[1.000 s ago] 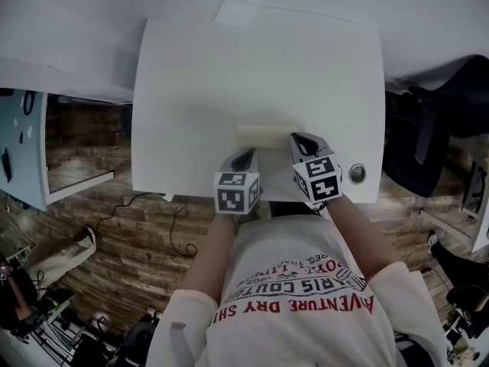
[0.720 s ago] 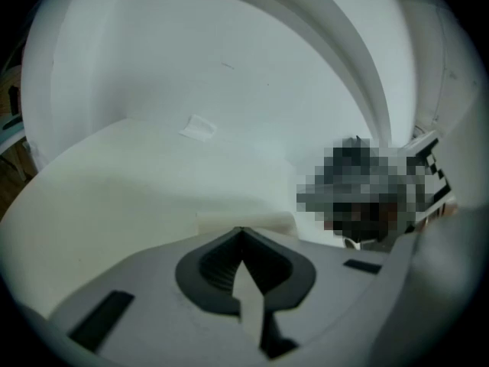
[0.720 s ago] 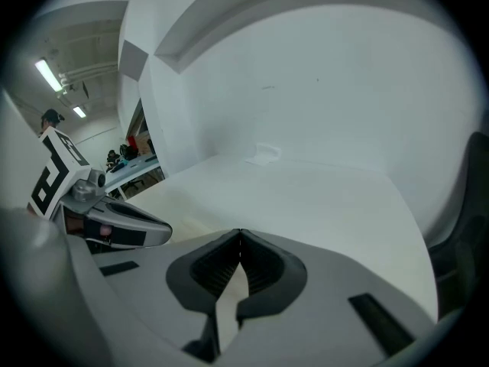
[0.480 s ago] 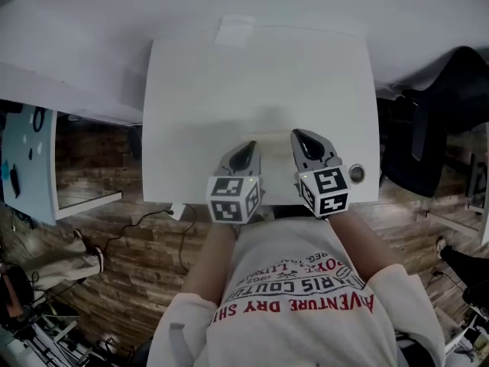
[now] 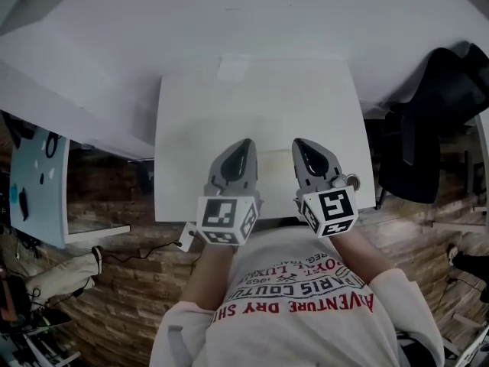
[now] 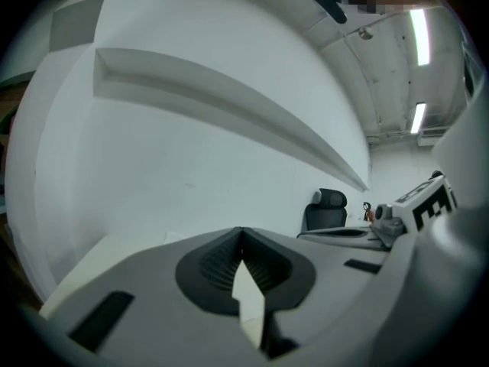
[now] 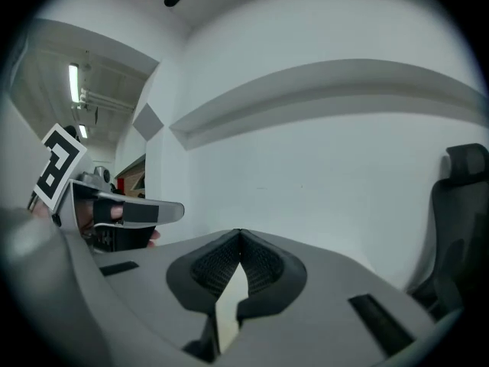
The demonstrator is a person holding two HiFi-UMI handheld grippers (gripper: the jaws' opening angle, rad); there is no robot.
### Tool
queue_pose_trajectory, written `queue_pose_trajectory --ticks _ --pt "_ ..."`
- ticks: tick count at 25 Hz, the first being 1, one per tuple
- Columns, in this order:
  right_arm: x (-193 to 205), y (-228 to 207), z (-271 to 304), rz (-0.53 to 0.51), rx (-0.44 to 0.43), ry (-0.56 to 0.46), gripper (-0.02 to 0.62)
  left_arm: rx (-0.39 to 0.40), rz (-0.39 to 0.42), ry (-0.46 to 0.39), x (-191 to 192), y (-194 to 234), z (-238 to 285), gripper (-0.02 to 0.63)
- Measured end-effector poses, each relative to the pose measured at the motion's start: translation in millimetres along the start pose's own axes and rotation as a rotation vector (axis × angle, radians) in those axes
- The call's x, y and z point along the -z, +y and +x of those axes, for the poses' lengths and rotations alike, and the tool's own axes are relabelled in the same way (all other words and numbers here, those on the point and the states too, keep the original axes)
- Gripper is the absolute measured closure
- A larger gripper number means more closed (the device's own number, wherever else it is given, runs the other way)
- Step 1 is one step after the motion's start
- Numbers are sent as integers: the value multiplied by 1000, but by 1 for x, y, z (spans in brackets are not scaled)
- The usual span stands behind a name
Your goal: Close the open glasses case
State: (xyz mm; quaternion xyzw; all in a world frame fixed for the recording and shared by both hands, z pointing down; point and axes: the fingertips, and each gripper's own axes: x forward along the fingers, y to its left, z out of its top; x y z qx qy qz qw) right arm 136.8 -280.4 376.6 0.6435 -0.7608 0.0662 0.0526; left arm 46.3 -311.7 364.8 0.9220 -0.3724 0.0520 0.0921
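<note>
Here, glasses case [image 5: 275, 159] between left gripper [image 5: 244, 144] and right gripper [image 5: 300, 143], ungrasped.

It looks like an office: a white table [image 5: 199, 128] against a plain wall [image 5: 229, 14], a black office chair [image 5: 432, 121] by its right edge, ceiling strip lights [image 6: 419, 37], and a wood-plank floor [image 5: 130, 274].
</note>
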Motion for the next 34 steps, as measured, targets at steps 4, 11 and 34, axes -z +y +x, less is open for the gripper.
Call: queue_pose_trajectory --ticks 4,11,34 --pt "-17 12 -12 -9 -3 -39 584 21 22 -51 -19 -4 -13 609" --pt "-12 25 -23 -4 -4 -10 584 14 49 -46 -14 -4 -26 609" --pt "3 21 -26 8 -2 34 584 13 18 8 5 -10 -22 609"
